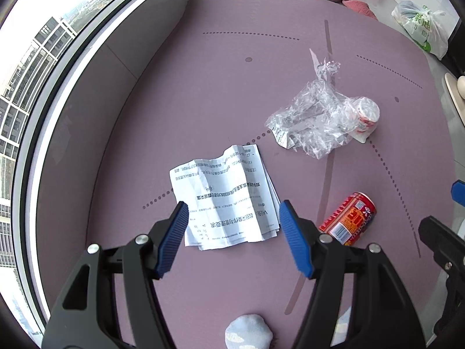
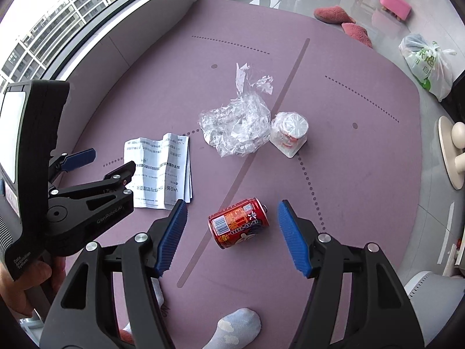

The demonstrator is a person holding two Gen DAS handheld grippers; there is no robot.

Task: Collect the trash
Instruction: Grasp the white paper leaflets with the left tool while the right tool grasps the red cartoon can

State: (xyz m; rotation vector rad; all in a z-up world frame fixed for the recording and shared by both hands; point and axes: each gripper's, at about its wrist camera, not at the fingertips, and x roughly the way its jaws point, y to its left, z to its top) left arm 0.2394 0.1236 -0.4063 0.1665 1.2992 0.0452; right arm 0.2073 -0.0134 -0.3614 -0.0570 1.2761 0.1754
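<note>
At the bottom of both views I see a foot in a light blue sock (image 2: 235,328) resting on the purple mat (image 1: 203,87). My left gripper (image 1: 234,212) hangs above the mat with its blue pads (image 1: 174,238) spread apart and released; nothing is between them except, further below, the paper (image 1: 223,195), which lies flat in the middle of the left view, creased and printed. In the right view this same gripper comes in from the left edge, held by a hand (image 2: 20,279) in the lower left corner. My right gripper (image 2: 232,212) is also released, its jaws wide, and the red can (image 2: 238,222) lies on its side on the mat in the gap between the two pads as the picture shows it, but the pads do not touch it. In the left view the can sits at the lower right, just beside the right pad. Further up the mat is the crumpled clear plastic (image 2: 235,128), and touching its right side is a small white cup (image 2: 289,133) with red print. Beyond the mat, in the upper right, two pink slippers (image 2: 343,20) lie on the pale floor, and a tied white bag (image 2: 427,64) with green print stands near the right edge. A window (image 1: 43,72) runs along the upper left.
</note>
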